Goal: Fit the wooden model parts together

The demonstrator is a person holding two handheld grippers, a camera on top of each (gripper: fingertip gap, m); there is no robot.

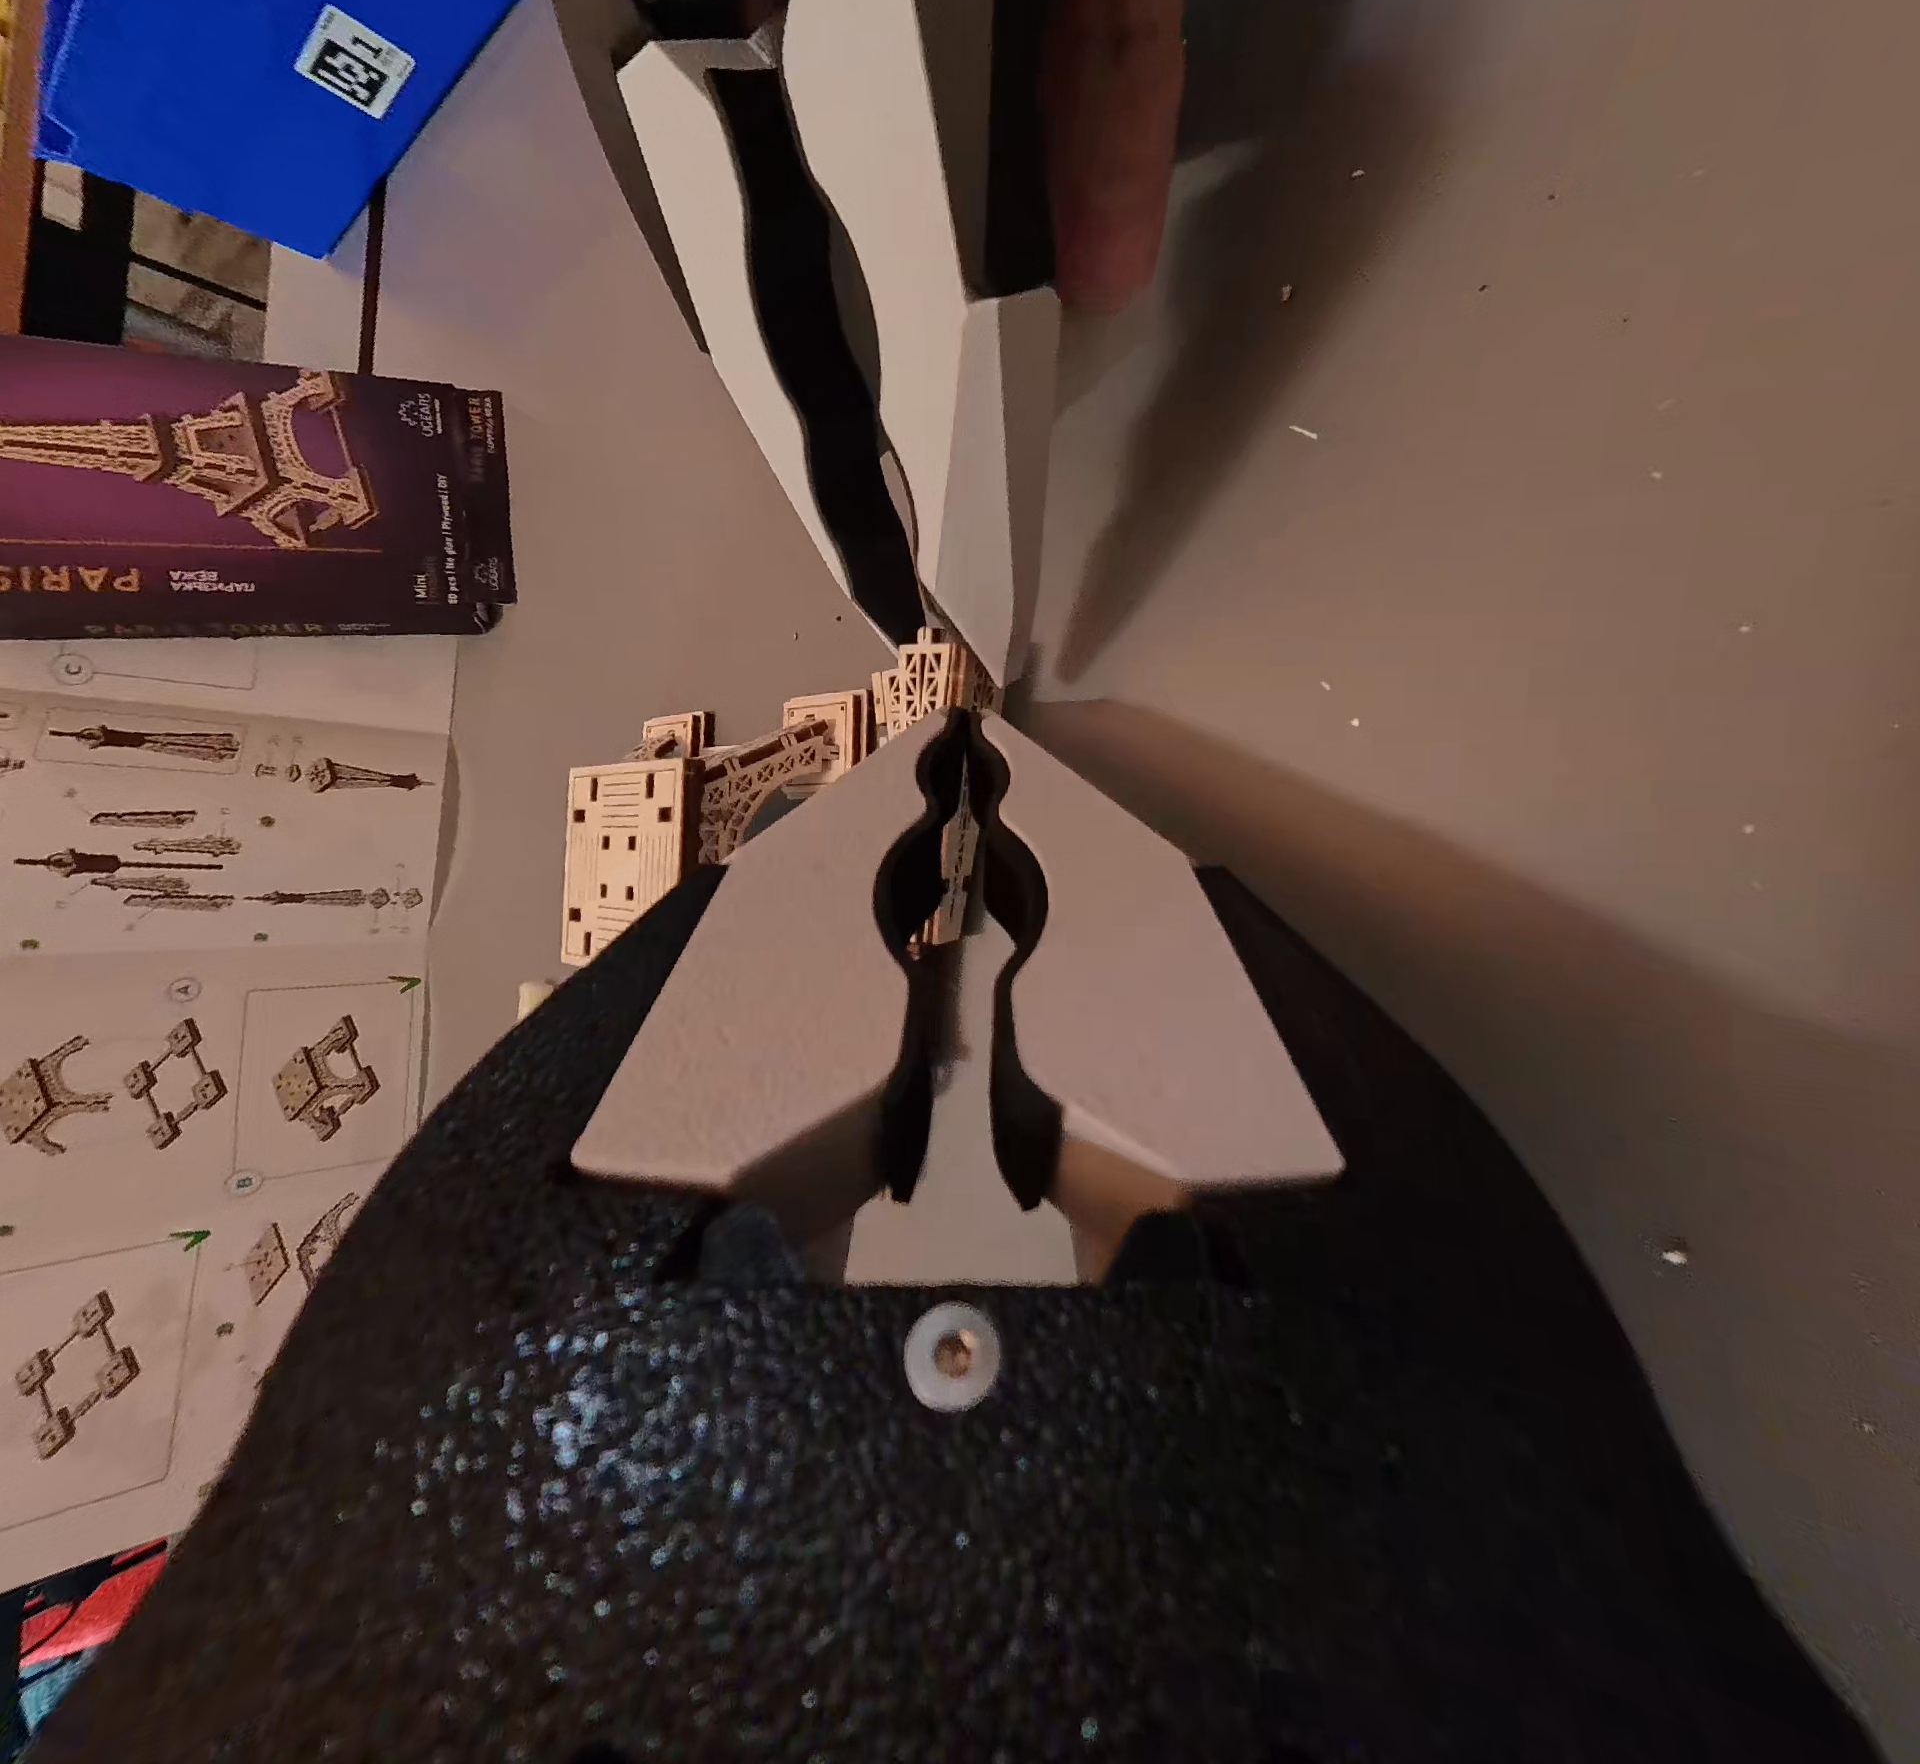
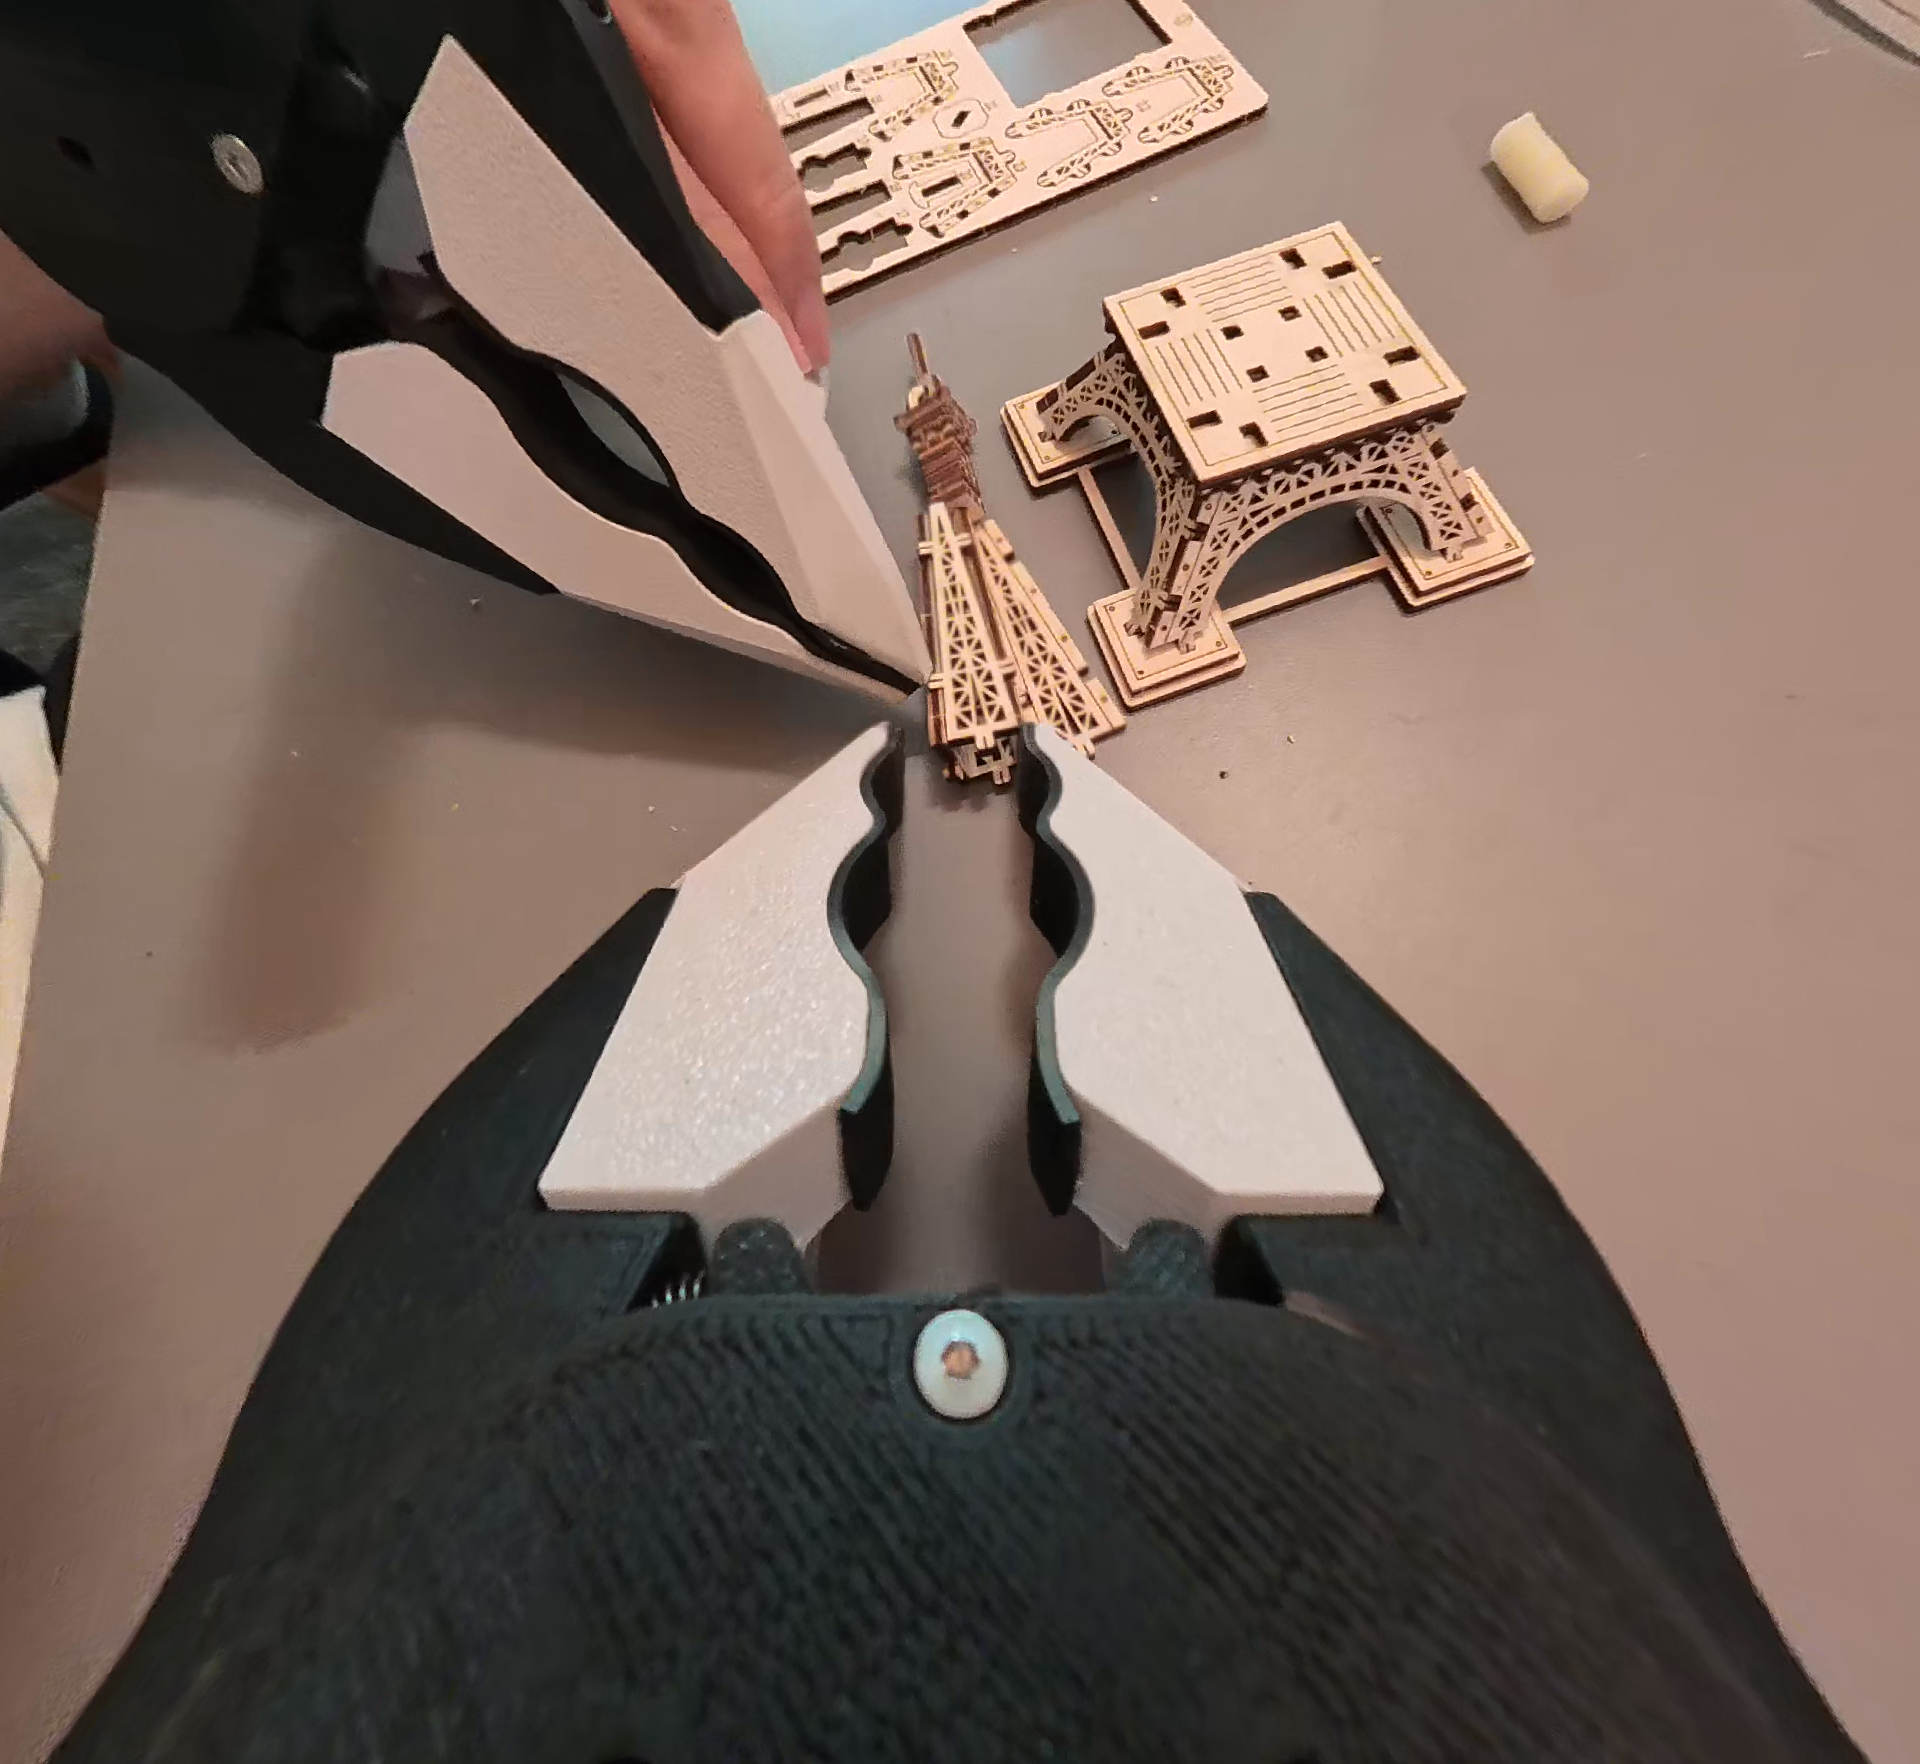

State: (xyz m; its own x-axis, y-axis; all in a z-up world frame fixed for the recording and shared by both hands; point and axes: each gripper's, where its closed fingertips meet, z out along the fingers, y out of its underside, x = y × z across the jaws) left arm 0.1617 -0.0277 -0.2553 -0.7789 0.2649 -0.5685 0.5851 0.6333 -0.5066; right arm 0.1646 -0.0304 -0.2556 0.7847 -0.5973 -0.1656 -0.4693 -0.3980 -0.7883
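Fingers (image 2: 748, 966) of right gripper (image 2: 964, 740) apart, straddling the spire (image 2: 977, 623) foot, frame centre. Left gripper (image 1: 966, 727) nearly together, wood sliver in the gap; pinched or not, cannot tell. Tower base (image 2: 1278, 426) stands centre-right on table (image 2: 1455, 987). Spire lies flat beside it: probably light, brittle lattice. Grip the thick foot, not the tip.

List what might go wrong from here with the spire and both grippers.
1. The right gripper is open around the wide end of the lattice spire section, which lies flat on the table. Closing hard might crush its thin lattice.
2. The left gripper pinches a thin wooden strip edge-on. A twist may snap it.
3. The tower base stands close by. A sideways sweep could knock it.
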